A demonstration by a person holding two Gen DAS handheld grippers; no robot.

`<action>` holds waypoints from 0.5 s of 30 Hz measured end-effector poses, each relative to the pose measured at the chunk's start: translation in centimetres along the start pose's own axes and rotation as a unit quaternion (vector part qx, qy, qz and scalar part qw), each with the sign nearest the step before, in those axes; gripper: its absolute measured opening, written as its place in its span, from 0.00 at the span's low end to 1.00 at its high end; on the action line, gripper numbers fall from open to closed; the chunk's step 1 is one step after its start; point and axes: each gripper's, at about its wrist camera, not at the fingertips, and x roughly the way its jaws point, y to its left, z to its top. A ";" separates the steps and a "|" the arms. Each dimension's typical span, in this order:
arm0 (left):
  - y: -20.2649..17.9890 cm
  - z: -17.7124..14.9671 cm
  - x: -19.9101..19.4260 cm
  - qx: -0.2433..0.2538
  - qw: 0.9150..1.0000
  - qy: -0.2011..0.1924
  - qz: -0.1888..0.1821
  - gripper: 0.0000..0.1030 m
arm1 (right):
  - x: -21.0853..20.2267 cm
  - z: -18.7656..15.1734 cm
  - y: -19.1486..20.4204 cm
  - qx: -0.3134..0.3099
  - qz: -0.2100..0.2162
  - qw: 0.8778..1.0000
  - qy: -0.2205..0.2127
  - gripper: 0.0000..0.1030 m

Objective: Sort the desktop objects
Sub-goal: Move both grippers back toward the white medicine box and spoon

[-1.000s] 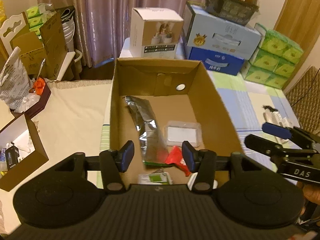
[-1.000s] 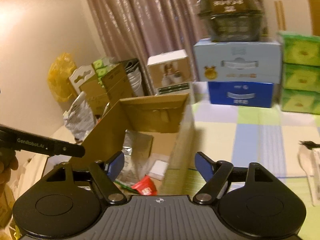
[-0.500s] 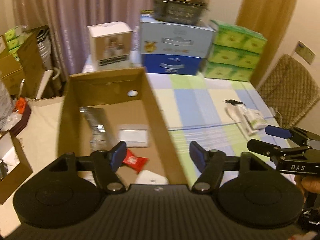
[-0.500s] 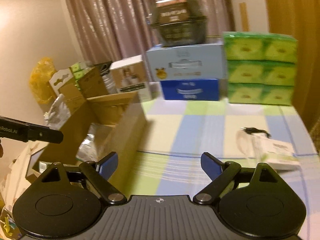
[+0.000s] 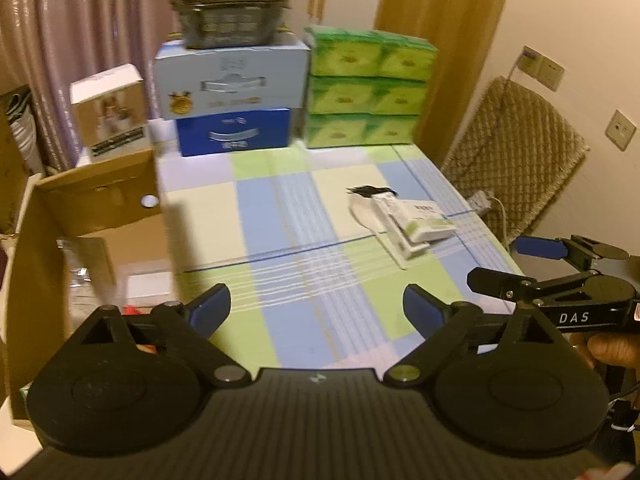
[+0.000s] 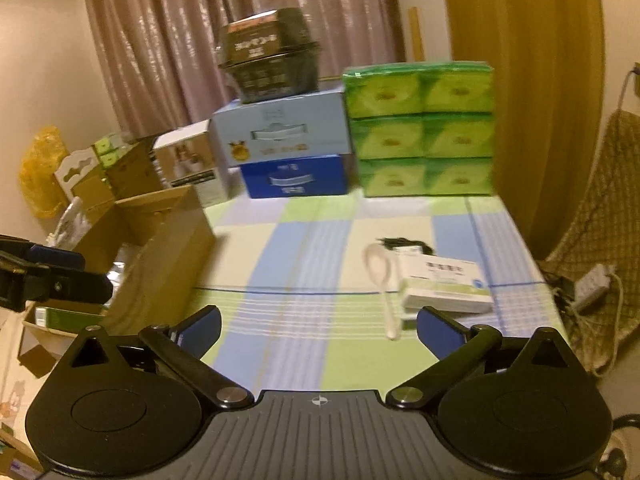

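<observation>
Left gripper (image 5: pixel 316 306): jaws spread wide, nothing between them, held above the checked blue, green and cream tablecloth (image 5: pixel 296 216). Right gripper (image 6: pixel 318 326): likewise spread wide and empty, held over the same cloth. Items on the cloth, ahead of the right gripper and slightly to its right: a white plastic spoon (image 6: pixel 382 276), lying flat; a white and green carton (image 6: pixel 444 284) just beside it; a black item (image 6: pixel 404 242) behind both, too blurred to identify. Open brown cardboard box (image 6: pixel 160 256) stands at the table's left side and holds a silver foil pouch (image 5: pixel 82 276) and a flat white packet (image 5: pixel 146 284).
</observation>
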 end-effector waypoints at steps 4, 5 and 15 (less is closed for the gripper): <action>-1.7 -0.4 1.0 0.010 1.000 0.005 -0.005 0.95 | -0.7 -0.5 -1.7 0.009 -0.013 1.000 0.002 0.98; -2.0 -0.5 1.2 0.012 1.000 0.007 -0.007 0.95 | -0.8 -0.6 -2.1 0.012 -0.016 1.000 0.003 0.98; -4.7 -1.5 4.2 0.033 0.999 0.019 -0.004 0.99 | -2.2 -1.8 -5.9 0.037 -0.049 0.998 0.007 0.98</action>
